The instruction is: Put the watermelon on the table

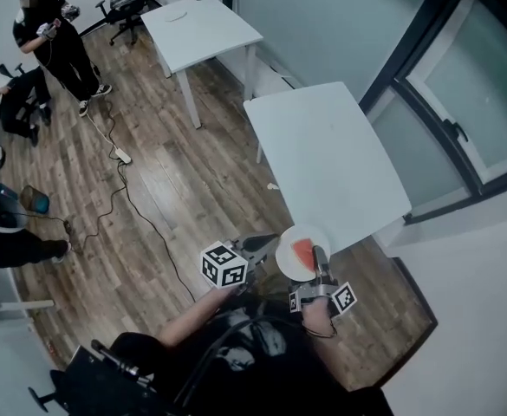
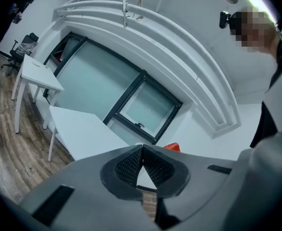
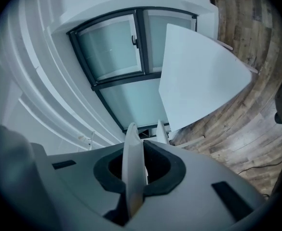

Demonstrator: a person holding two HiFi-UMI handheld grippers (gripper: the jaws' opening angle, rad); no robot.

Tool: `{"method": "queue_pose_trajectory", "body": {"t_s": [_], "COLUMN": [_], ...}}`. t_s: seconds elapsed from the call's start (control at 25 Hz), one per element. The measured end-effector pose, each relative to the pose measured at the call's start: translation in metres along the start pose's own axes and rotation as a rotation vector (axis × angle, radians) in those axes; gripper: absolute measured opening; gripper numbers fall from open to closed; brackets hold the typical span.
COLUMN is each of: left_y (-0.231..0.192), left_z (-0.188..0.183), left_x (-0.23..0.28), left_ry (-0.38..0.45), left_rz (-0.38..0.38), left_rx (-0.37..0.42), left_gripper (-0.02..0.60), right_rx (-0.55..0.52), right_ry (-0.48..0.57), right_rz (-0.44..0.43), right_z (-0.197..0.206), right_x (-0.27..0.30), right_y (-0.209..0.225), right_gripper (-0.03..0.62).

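Watermelon [image 1: 302,252]: red slice lying on the white plate [image 1: 318,237], low in the centre of the head view; in your left gripper view it peeks out red [image 2: 172,147] just past the jaws.
Plate: it sits at the near corner of the white table [image 1: 331,154], overlapping its edge in the frame.
Right gripper [image 1: 320,255]: your jaws are clamped on the plate's rim [image 3: 132,172], which stands edge-on between the pads.
Left gripper [image 1: 269,243]: your jaw tips [image 2: 141,149] meet, pointing at the plate's left edge; whether they nip the rim you cannot tell.
Floor [image 1: 149,189]: wood planks, with a cable trailing across the left.
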State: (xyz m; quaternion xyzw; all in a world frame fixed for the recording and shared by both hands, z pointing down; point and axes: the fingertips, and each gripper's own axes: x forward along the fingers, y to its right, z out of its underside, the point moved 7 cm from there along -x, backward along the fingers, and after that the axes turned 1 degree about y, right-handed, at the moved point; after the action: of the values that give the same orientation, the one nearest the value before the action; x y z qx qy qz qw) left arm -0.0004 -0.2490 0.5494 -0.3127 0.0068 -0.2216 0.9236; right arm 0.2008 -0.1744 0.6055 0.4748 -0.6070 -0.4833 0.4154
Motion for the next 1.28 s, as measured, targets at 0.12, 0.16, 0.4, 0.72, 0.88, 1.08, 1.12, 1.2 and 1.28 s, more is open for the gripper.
{"method": "queue_pose_trajectory", "body": {"t_s": [0.12, 0.16, 0.4, 0.72, 0.88, 1.08, 1.12, 1.2, 1.28], "left_y": [-0.019, -0.027, -0.084, -0.154, -0.180, -0.229, -0.238, -0.255, -0.274], "left_z": [-0.002, -0.003, -0.031, -0.077, -0.081, -0.070, -0.068, -0.066, -0.069], "left_x": [0.007, 0.011, 0.041, 0.126, 0.175, 0.234, 0.243, 0.260, 0.278], "left_ry": [-0.008, -0.011, -0.008, -0.077, -0.101, -0.148, -0.174, -0.211, -0.226], "left_rz": [-0.008, -0.014, -0.068, -0.080, -0.069, -0.110, -0.110, -0.098, -0.082], "left_rx": [-0.034, -0.045, -0.082, -0.036, -0.027, -0.035, -0.029, -0.021, -0.024], "left_gripper": [0.005, 0.005, 0.005, 0.005, 0.005, 0.005, 0.005, 0.005, 0.005], "right_rx": [-0.013, -0.011, -0.029, -0.058, -0.130, -0.187, -0.206, -0.254, -0.274], "right_ry": [0.004, 0.013, 0.042, 0.030, 0.039, 0.016, 0.009, -0.001, 0.010], "right_rz": [0.019, 0.016, 0.031, 0.056, 0.042, 0.048, 0.058, 0.090, 0.115], "right_z": [-0.008, -0.013, -0.063, -0.126, -0.170, -0.210, -0.216, -0.230, -0.247], "right_x": [0.023, 0.032, 0.102, 0.196, 0.234, 0.279, 0.288, 0.306, 0.328], "right_y": [-0.001, -0.001, 0.001, 0.004, 0.021, 0.045, 0.052, 0.066, 0.081], "right_gripper": [0.028, 0.028, 0.028, 0.028, 0.028, 0.028, 0.028, 0.028, 0.028]}}
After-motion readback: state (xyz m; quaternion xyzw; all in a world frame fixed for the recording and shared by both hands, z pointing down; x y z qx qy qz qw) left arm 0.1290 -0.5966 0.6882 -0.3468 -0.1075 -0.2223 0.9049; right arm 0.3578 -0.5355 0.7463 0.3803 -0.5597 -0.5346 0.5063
